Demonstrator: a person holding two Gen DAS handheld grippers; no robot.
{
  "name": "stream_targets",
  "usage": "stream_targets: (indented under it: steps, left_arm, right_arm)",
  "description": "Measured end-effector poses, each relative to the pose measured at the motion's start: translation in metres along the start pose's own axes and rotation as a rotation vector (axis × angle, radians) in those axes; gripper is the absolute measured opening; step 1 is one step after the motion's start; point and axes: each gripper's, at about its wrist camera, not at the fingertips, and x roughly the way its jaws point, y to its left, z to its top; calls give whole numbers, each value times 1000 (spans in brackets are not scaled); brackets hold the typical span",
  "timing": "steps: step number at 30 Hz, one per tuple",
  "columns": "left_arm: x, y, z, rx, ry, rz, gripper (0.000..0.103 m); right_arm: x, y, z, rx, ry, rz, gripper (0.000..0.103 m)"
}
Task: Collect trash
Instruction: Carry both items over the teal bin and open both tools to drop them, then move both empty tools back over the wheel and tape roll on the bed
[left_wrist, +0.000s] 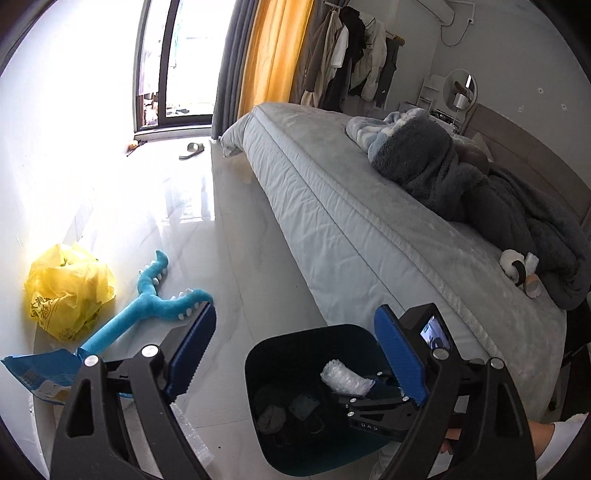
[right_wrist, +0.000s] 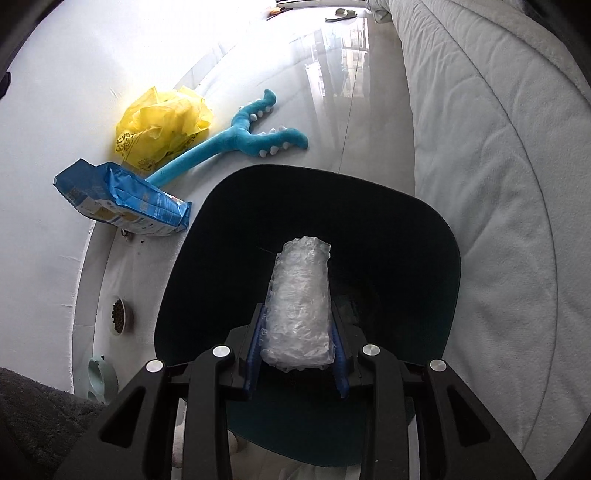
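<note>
A dark trash bin (left_wrist: 255, 373) stands on the floor beside the bed; it also shows in the right wrist view (right_wrist: 399, 236). My right gripper (right_wrist: 297, 325) is shut on a roll of clear bubble wrap (right_wrist: 301, 295) and holds it over the bin's opening; the same gripper (left_wrist: 373, 397) and bubble wrap (left_wrist: 343, 378) show in the left wrist view. My left gripper (left_wrist: 295, 350) is open and empty above the bin's left side. A crumpled yellow plastic bag (left_wrist: 68, 290) and a blue food bag (right_wrist: 122, 199) lie on the floor to the left.
A blue plush toy (right_wrist: 236, 140) lies on the floor by the yellow bag (right_wrist: 162, 122). The bed (left_wrist: 369, 229) with a grey blanket runs along the right. A tape roll and tissue (left_wrist: 521, 267) lie on the bed. A pet food bowl (right_wrist: 118, 314) sits near the wall.
</note>
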Motion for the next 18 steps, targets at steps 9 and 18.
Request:
stream_targets:
  steps: [9,18]
  left_arm:
    - [-13,-12,19,-14,-60,-14,89]
    - [-29,-37,39,-26,-126,-49,89]
  right_arm:
    - [-1,-1,-7,-12,20,4,62]
    - [-49,3,-14,-42,-101,66,62]
